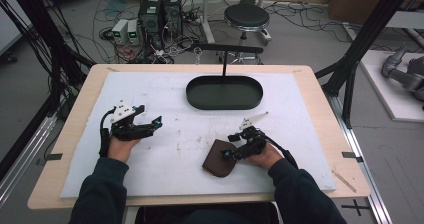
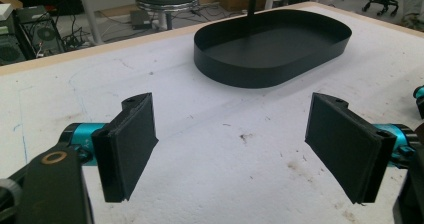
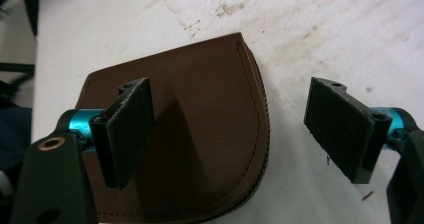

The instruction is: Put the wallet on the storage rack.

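Brown leather pouch [image 1: 218,158], flat, with one straight edge and one rounded edge trimmed in dark stitching, lying on a white mat [image 1: 165,94] near the front edge of a pale wooden table [image 1: 80,94]. Smooth, faintly grained leather; scuffed, stained, slightly fuzzy mat.

Right gripper [image 1: 231,153] at the pouch's right side, black padded jaws spread wide, holding nothing. In the right gripper view, pouch [image 3: 200,134] below the gripper [image 3: 235,129], one jaw over the leather, the other over bare mat [image 3: 310,29] beyond the stitched curve.

Left gripper [image 1: 156,124] well apart to the left, over bare mat, jaws also spread and empty. In the left gripper view, gripper [image 2: 235,149] facing open mat [image 2: 220,134], with a black oval tray [image 2: 272,41] farther off.

Tray [image 1: 225,92]: smooth dark metal, low upright wall, thin post rising behind it, set toward the mat's far edge. Wide bare mat between tray, pouch and both grippers.
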